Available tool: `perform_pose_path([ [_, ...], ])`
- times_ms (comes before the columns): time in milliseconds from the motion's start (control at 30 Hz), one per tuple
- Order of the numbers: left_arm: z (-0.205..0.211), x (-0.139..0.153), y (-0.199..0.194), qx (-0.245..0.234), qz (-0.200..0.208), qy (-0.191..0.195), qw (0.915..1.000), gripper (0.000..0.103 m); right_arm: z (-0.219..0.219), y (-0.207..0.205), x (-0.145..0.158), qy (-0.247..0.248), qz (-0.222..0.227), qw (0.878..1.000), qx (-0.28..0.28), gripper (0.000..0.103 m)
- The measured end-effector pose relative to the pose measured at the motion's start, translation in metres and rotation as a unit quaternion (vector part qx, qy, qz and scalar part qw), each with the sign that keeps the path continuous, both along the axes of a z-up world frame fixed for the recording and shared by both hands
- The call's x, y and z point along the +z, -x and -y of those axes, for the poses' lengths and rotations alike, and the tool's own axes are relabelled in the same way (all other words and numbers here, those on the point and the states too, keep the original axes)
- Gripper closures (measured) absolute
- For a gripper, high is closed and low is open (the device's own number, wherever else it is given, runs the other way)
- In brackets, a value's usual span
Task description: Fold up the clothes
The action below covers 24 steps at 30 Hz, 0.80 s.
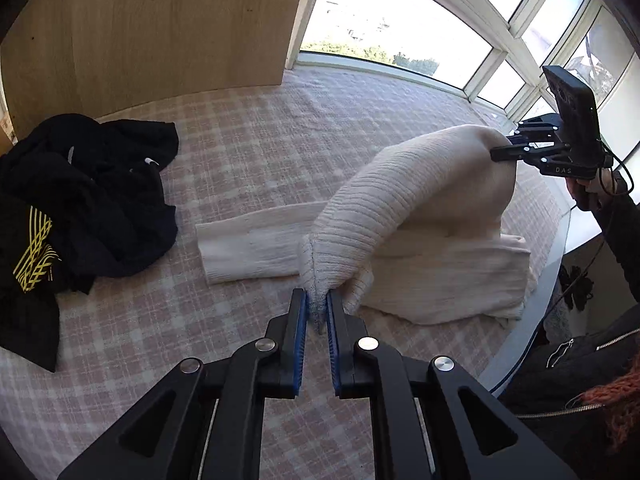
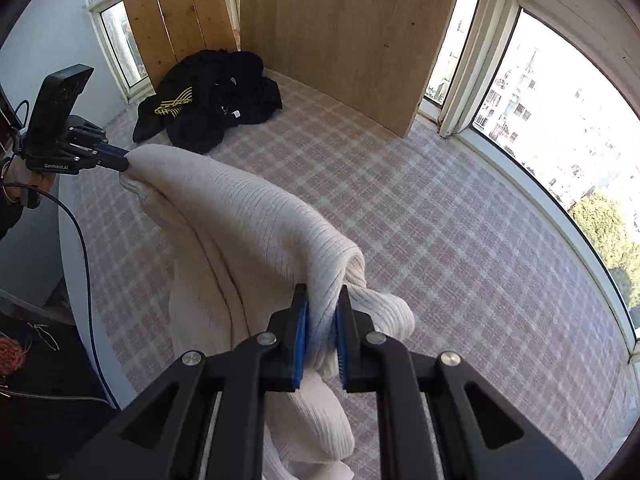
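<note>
A cream ribbed knit garment (image 1: 420,216) lies partly folded on the pink checked cover (image 1: 248,152), with one edge lifted off it. My left gripper (image 1: 317,304) is shut on one corner of that lifted edge, the cloth pinched between its blue pads. In the right wrist view my right gripper (image 2: 323,312) is shut on the other corner of the cream garment (image 2: 248,216). The right gripper (image 1: 504,154) shows at the far end of the raised fold in the left wrist view, and the left gripper (image 2: 122,162) likewise in the right wrist view. The raised edge arches between both grippers.
A heap of black clothes (image 1: 80,200) with a yellow print lies to the left, near upright wooden boards (image 1: 160,28). Windows (image 1: 400,28) run along the far side. The cover's edge (image 1: 552,264) and a person's dark jacket (image 1: 580,368) are at the right.
</note>
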State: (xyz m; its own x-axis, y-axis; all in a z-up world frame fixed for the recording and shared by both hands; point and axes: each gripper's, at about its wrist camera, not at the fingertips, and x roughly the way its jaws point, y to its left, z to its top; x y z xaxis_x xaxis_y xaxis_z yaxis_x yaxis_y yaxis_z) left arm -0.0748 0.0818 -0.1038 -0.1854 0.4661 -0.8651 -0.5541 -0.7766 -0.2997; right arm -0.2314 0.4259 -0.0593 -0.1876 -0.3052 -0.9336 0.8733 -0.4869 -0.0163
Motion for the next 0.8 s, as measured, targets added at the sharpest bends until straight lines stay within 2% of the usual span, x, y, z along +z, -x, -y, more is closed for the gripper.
perform_pose_path([
  [67, -0.005, -0.035, -0.013, -0.012, 0.047, 0.02, 0.9986, 0.09, -0.01, -0.019, -0.041, -0.04, 0.033, 0.999, 0.002, 0.089],
  [100, -0.004, -0.042, -0.019, -0.014, 0.056, 0.024, 0.998, 0.09, -0.014, -0.028, -0.058, -0.059, 0.05, 0.997, 0.003, 0.089],
  [133, -0.003, -0.049, -0.024, -0.016, 0.066, 0.029, 0.9973, 0.09, -0.018, -0.035, -0.068, -0.074, 0.061, 0.995, 0.005, 0.088],
  [200, 0.0, -0.061, -0.034, -0.018, 0.081, 0.036, 0.9959, 0.087, -0.023, -0.044, -0.064, -0.073, 0.061, 0.995, 0.017, 0.088],
  [333, 0.012, -0.04, -0.039, 0.006, 0.046, 0.016, 0.9988, 0.072, -0.037, -0.034, -0.029, -0.038, 0.061, 0.997, 0.022, 0.076],
  [367, 0.01, -0.034, -0.042, 0.001, 0.029, 0.015, 0.9995, 0.072, -0.04, -0.028, -0.021, -0.031, 0.055, 0.998, 0.018, 0.071],
  [433, -0.003, -0.027, -0.053, -0.03, -0.01, 0.032, 0.999, 0.072, -0.043, -0.017, -0.009, -0.024, 0.039, 0.999, 0.015, 0.069],
  [533, -0.026, -0.034, -0.065, -0.082, -0.037, 0.064, 0.9939, 0.072, -0.038, -0.007, -0.007, -0.031, 0.023, 0.999, 0.032, 0.069],
  [600, -0.038, -0.043, -0.068, -0.103, -0.047, 0.083, 0.9901, 0.072, -0.031, -0.002, -0.011, -0.029, 0.032, 0.998, 0.042, 0.069],
  [700, -0.047, -0.055, -0.058, -0.097, -0.072, 0.115, 0.986, 0.072, -0.018, -0.001, -0.019, -0.034, 0.041, 0.997, 0.06, 0.069],
  [800, -0.052, -0.054, -0.042, -0.079, -0.088, 0.09, 0.9889, 0.074, -0.004, -0.009, -0.026, -0.047, 0.036, 0.994, 0.091, 0.069],
])
